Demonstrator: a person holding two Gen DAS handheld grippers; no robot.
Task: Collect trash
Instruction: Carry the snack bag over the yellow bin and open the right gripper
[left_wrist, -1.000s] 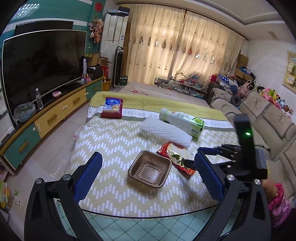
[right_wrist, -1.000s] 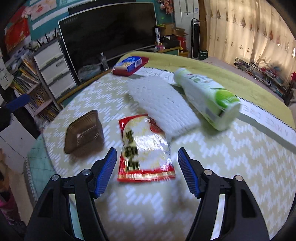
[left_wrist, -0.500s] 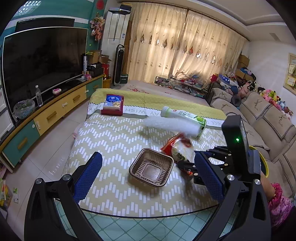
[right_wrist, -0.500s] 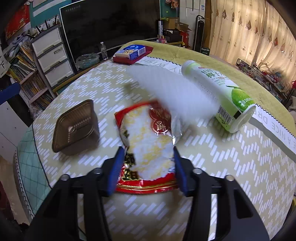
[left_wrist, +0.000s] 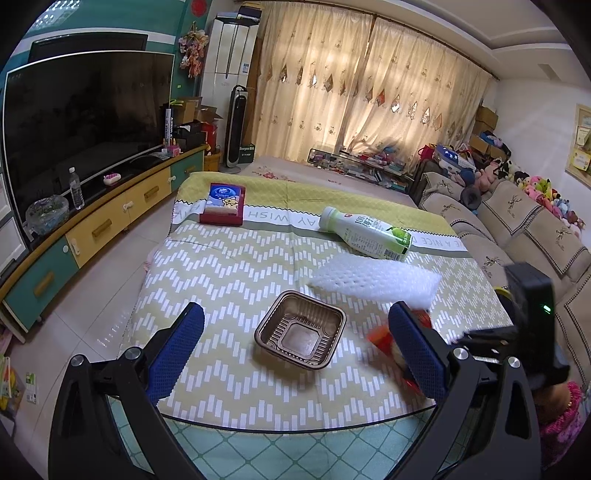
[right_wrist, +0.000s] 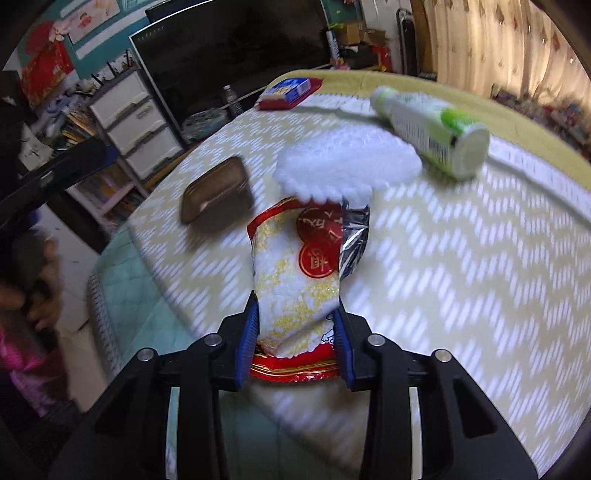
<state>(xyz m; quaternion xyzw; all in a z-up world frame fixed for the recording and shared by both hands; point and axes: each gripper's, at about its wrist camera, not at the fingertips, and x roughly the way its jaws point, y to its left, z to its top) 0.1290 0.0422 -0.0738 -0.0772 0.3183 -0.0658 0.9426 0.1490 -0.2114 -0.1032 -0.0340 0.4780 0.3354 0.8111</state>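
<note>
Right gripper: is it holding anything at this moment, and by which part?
The right gripper, jaws closing, pinches the red-and-white snack wrapper across its lower end, near the red sealed edge. The left gripper is open and holds nothing.

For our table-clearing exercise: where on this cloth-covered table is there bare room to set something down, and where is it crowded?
Free: the zigzag cloth left of the brown tray, between it and the red box; also the strip along the near edge. Crowded: the right side, where the foam sheet, green bottle and snack bag in the right hand-held gripper cluster.
</note>
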